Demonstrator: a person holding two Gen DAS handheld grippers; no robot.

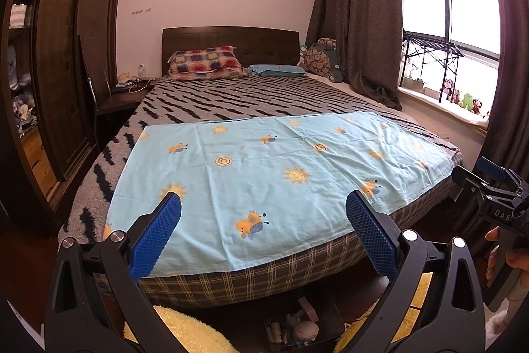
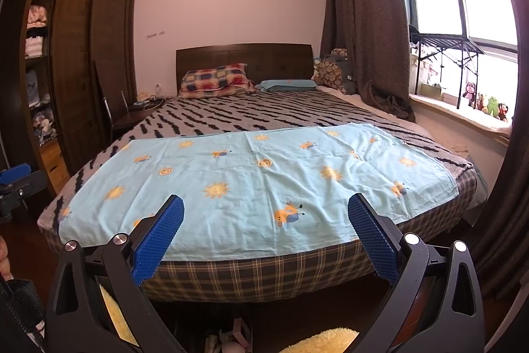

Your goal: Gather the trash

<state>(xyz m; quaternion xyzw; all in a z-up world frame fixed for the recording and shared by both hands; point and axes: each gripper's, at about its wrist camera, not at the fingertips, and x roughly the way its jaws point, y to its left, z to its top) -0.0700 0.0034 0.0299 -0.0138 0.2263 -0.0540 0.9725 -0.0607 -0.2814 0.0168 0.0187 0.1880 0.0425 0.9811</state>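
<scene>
My left gripper has its blue fingers wide apart, holding nothing. My right gripper is the same, spread and empty. Both point at twelve o'clock toward the blue sheet lying flat on the bed. I cannot see any trash on it. Down at six o'clock a dark tray of small things sits on the floor; I can't tell if that is trash. I might grab the sheet or a toy by mistake.
</scene>
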